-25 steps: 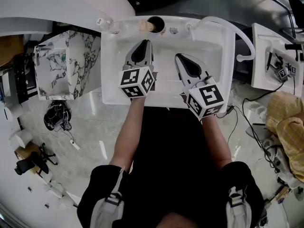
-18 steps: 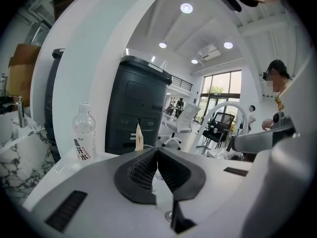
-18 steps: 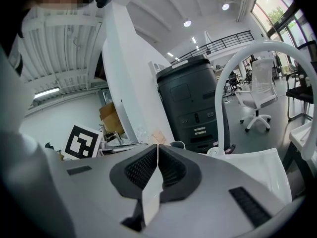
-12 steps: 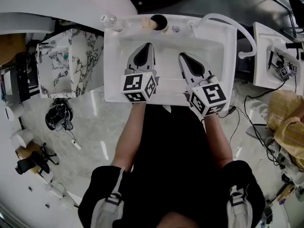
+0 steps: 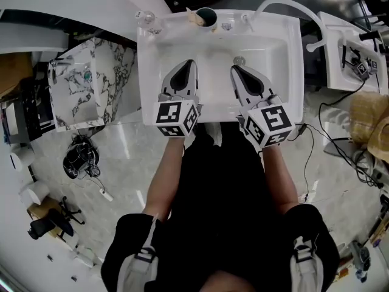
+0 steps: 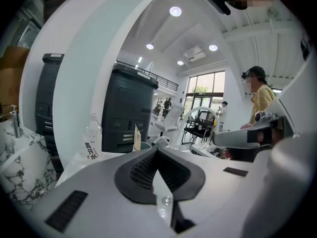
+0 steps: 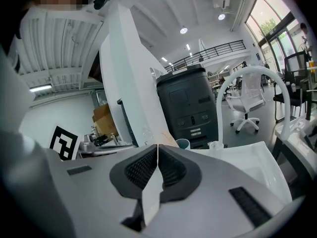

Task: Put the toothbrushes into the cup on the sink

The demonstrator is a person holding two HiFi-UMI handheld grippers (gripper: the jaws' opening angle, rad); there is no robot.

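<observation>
White glazed sink (image 5: 294, 72) lay under both tongs. The left tongs (image 5: 187, 62) and the right tongs (image 5: 234, 68) each had their ribbed dark pads pressed together, gripping nothing. The round dark cup (image 5: 206, 17) stood on the far rim, with a beige piece (image 5: 194, 19) just to its left.

A marble-patterned stand (image 5: 91, 81) stood at the left, with a bundle of black cables (image 5: 79, 161) on the floor just below it. A clear bottle (image 6: 92, 143) stood upright before a dark grey cabinet (image 6: 129, 110). A white office chair (image 7: 246, 103) stood farther back.
</observation>
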